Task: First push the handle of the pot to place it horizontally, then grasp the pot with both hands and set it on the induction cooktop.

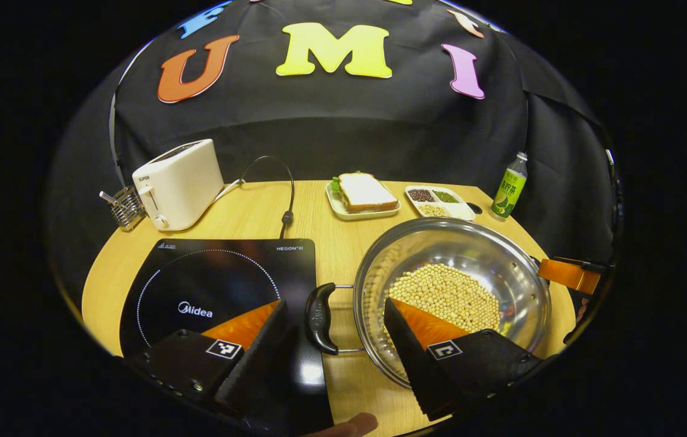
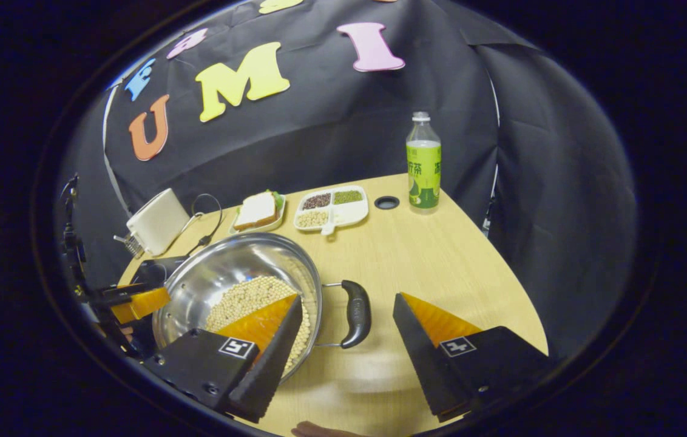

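A steel pot (image 1: 440, 243) holding soybeans (image 1: 446, 294) stands on the wooden table, right of the black induction cooktop (image 1: 216, 285). Its black left handle (image 1: 321, 317) juts over the cooktop's right edge and lies between the spread fingers of my left gripper (image 1: 335, 301), which is open and not touching it. At the pot's far rim a finger of my right gripper (image 1: 568, 274) shows. In the right gripper view the pot (image 2: 222, 267) sits at left and its right handle (image 2: 355, 312) lies between the fingers of my open right gripper (image 2: 348, 297). The left gripper (image 2: 137, 303) shows beyond the pot.
At the back stand a white toaster (image 1: 179, 182) with its cord, a wire basket (image 1: 125, 206), a sandwich on a plate (image 1: 365, 193), a divided tray of grains (image 1: 440, 202) and a green bottle (image 1: 510, 188). A round hole (image 2: 386, 202) is in the table near the bottle.
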The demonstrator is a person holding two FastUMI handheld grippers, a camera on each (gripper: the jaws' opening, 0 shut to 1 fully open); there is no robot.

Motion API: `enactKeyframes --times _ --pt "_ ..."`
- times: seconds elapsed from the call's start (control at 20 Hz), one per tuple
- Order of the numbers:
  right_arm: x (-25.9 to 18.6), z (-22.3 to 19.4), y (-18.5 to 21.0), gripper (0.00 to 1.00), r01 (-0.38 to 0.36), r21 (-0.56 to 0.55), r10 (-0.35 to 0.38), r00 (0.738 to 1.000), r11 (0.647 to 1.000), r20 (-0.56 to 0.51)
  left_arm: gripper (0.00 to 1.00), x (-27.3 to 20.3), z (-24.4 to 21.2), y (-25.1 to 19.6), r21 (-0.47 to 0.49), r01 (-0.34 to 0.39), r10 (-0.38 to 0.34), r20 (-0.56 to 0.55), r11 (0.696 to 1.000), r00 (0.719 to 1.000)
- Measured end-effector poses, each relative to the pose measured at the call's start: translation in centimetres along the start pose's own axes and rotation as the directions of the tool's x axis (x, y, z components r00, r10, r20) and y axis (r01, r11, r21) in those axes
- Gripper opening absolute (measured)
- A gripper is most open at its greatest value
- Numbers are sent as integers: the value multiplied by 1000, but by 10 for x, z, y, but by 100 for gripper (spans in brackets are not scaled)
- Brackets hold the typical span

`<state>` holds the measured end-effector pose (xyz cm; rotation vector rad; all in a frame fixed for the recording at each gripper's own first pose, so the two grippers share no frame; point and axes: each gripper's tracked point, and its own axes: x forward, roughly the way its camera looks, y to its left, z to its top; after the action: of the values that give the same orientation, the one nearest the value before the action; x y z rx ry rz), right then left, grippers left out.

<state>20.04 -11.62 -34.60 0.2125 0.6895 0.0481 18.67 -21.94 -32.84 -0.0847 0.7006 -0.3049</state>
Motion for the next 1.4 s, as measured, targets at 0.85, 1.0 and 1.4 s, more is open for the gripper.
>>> enactKeyframes --times 0.85,1.0,1.4 --pt "23 -19 2 66 10 2 -10 998 1000 -61 63 13 -9 2 50 -24 24 3 998 1000" --pt "24 -18 2 65 -6 -3 6 999 1000 -54 73 14 -10 2 67 -17 17 5 998 1000" --pt "-6 -23 -6 60 70 5 -70 996 998 -49 57 -7 -11 -10 46 20 -20 5 999 1000"
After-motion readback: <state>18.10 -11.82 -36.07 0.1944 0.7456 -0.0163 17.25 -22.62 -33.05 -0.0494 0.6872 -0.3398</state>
